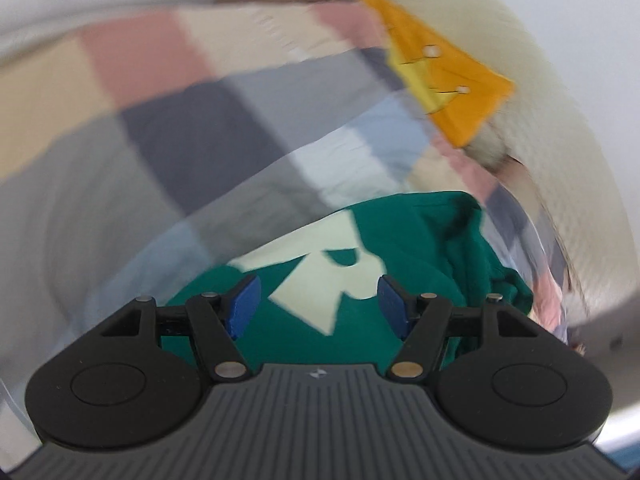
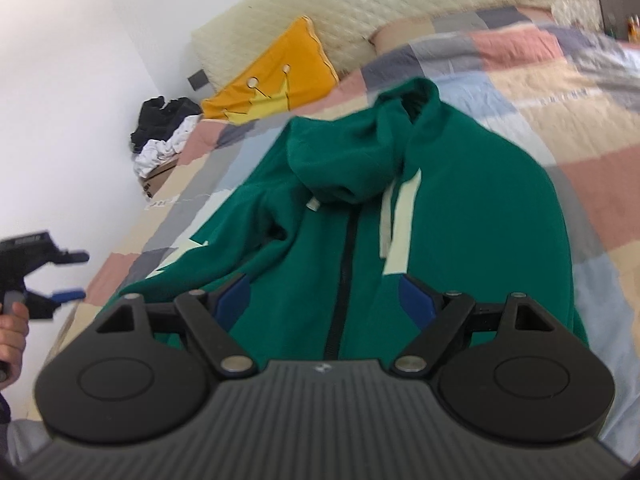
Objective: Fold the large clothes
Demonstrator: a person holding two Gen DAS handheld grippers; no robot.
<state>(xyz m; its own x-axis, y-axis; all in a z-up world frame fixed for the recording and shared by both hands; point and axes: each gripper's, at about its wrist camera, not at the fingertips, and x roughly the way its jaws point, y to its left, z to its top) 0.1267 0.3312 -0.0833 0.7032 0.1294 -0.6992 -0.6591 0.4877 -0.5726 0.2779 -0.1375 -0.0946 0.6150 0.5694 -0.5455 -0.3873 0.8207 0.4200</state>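
Green fleece is filling both my views: a zip-up hoodie (image 2: pixel 460 216) is lying front-up on the patchwork quilt (image 2: pixel 560 80), its hood bunched toward the yellow crown pillow (image 2: pixel 276 76). I am holding my right gripper (image 2: pixel 326 300) over the hem by the dark zipper (image 2: pixel 344 276), jaws standing wide and gripping nothing. My left gripper (image 1: pixel 318 306) is hovering above the sleeve with its pale print (image 1: pixel 320 280), jaws likewise apart and empty. A heap of black and white clothes (image 2: pixel 160 136) is lying beside the bed.
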